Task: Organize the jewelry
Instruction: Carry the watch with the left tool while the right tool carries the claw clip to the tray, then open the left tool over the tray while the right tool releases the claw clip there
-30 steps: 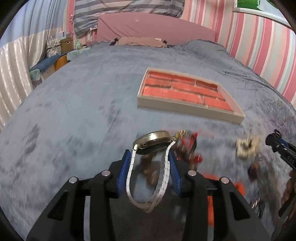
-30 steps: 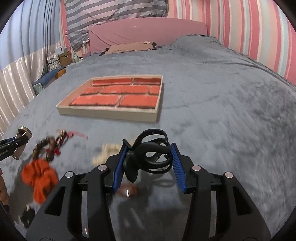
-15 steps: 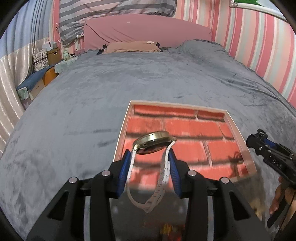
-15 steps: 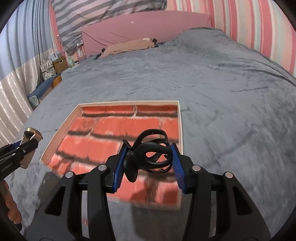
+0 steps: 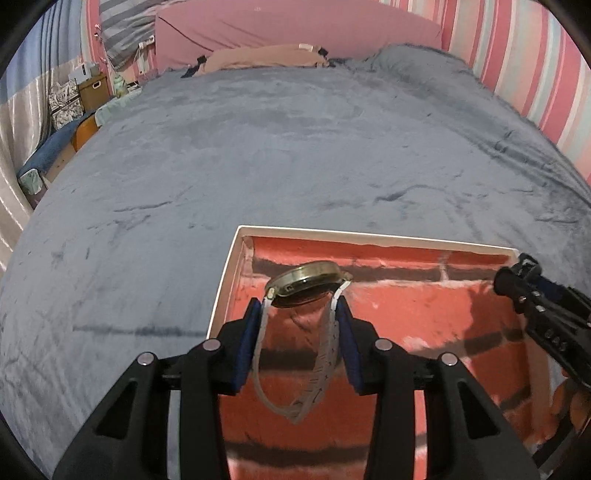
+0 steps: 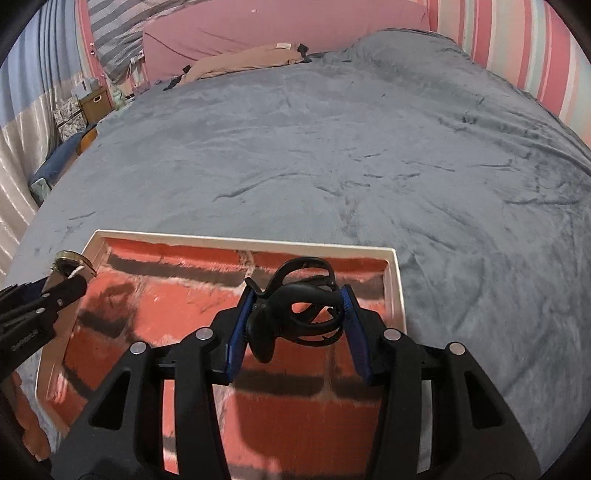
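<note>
My left gripper (image 5: 298, 308) is shut on a gold-faced wristwatch (image 5: 304, 282); its pale strap (image 5: 325, 365) loops down between the blue pads. It hangs over the left part of a cream-rimmed tray (image 5: 227, 280) lined with red brick-pattern padding. My right gripper (image 6: 297, 295) is shut on a black claw hair clip (image 6: 295, 306) over the tray's right part (image 6: 397, 284). Each gripper shows in the other's view: the right one (image 5: 517, 277) at the right edge, the left one (image 6: 70, 273) with the watch at the left edge.
The tray lies on a wide grey plush blanket (image 5: 295, 147) covering a bed. A pink headboard (image 5: 295, 29) and a tan cushion (image 5: 266, 57) are at the far end. Boxes and clutter (image 5: 74, 99) stand off the bed's left side; striped wall at the right.
Both grippers have travelled forward from the pile of loose jewelry on the blanket to above the tray, each keeping its item. The loose pieces have dropped out of view.
</note>
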